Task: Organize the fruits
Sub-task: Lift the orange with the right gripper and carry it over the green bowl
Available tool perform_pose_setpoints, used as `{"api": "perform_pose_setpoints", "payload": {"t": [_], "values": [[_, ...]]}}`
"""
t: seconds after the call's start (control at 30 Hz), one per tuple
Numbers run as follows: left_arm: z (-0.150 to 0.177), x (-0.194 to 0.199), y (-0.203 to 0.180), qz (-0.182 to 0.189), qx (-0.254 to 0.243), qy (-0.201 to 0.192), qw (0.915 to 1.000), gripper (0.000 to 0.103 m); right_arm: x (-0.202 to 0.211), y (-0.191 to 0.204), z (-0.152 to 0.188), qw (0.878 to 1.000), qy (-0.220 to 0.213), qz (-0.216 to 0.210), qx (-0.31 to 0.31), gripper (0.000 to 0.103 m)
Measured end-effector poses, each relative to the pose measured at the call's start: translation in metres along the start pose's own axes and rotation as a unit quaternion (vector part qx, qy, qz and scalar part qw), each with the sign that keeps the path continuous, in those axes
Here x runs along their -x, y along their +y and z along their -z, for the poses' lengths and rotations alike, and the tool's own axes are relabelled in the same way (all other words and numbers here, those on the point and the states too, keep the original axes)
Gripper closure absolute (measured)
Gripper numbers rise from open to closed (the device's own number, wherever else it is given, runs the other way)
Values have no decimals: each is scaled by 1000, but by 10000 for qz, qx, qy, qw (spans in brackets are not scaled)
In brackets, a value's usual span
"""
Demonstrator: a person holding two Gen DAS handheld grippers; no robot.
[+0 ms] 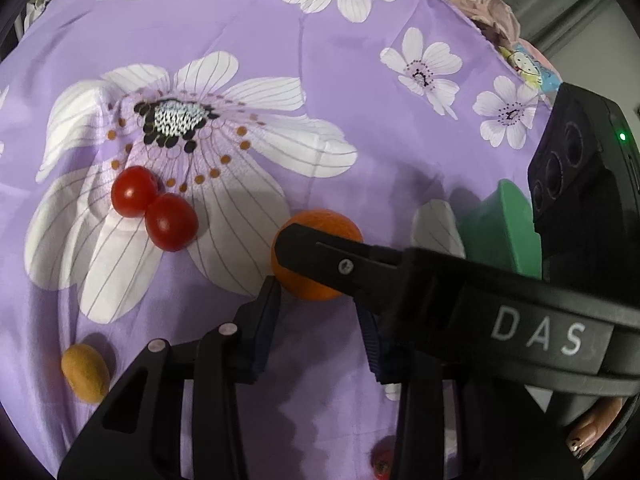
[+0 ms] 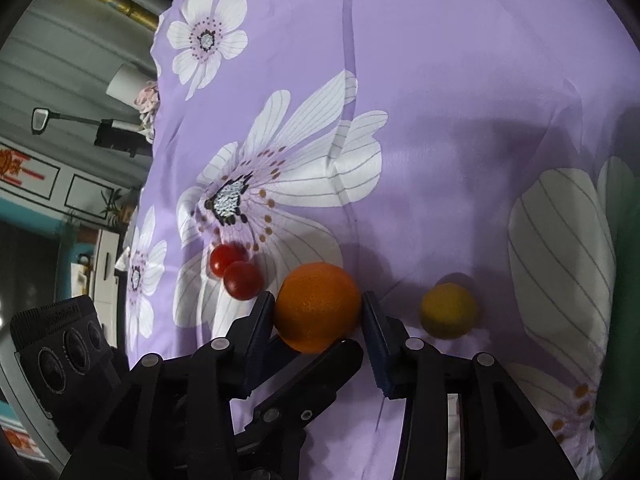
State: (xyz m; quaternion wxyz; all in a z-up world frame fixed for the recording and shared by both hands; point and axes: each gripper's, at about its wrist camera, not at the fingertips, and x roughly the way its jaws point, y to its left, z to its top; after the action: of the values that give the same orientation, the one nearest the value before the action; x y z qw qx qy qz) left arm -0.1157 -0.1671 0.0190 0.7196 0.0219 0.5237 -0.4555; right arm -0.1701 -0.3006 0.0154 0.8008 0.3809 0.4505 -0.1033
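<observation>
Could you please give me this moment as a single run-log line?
phase: grasping | right gripper: open around orange | left gripper: open, near orange | two tomatoes: touching, on cloth

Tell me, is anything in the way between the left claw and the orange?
Yes. A black finger of the right gripper lies across the orange, just ahead of the open left gripper. The right gripper's pads already flank the orange, so the left one cannot close on it freely.
</observation>
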Motion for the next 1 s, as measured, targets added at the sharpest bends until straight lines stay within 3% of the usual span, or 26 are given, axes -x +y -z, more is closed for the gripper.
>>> {"api": "perform_pose_setpoints", "payload": {"t": [0.5, 1.0], "values": [[11, 57, -46, -56, -542, -569, 9969, 65, 69, 30, 25, 9954, -709, -305, 567, 58], [15, 83, -94, 79, -1153, -942, 9888, 65, 127, 32, 39, 9858, -1460, -238, 789, 58]]}}
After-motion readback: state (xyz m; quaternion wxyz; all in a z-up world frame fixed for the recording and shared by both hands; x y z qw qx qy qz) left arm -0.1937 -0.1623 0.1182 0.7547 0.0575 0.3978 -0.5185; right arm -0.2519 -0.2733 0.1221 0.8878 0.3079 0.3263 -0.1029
